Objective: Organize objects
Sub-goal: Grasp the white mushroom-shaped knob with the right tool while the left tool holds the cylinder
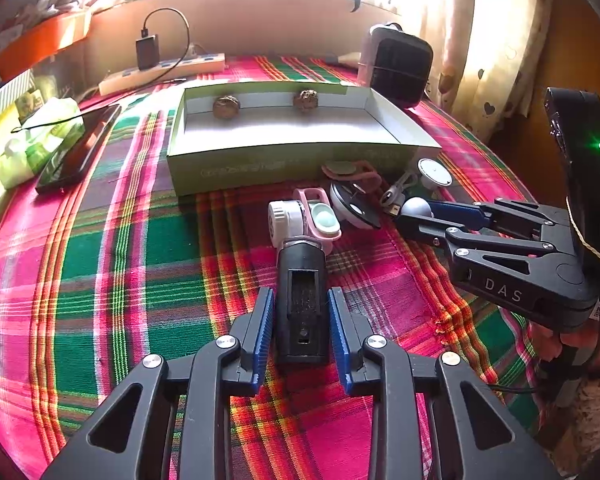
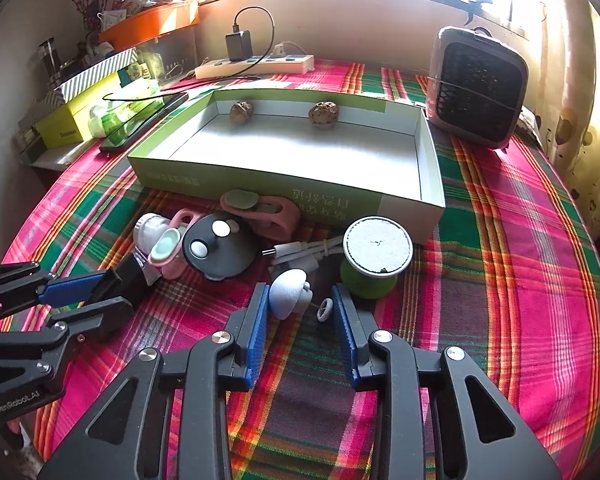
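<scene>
A green cardboard tray (image 1: 284,164) (image 2: 260,188) sits mid-table with two walnuts (image 1: 226,107) (image 2: 323,114) at its far wall. In front of it lies a cluster: a black-handled device with a white head (image 1: 302,280) (image 2: 128,276), a pink clip (image 1: 318,216) (image 2: 168,248), a black disc (image 2: 220,250), a white cable (image 2: 300,250), a green spool (image 2: 374,260) and a pale blue knob (image 2: 287,292). My left gripper (image 1: 301,308) is open, its fingers straddling the black handle. My right gripper (image 2: 300,304) is open around the pale blue knob.
A phone (image 1: 78,150) and green packets (image 1: 40,140) lie at the left. A power strip with charger (image 1: 160,68) runs along the back wall. A small dark fan (image 2: 476,88) stands at the back right. The plaid cloth (image 2: 520,280) covers the table.
</scene>
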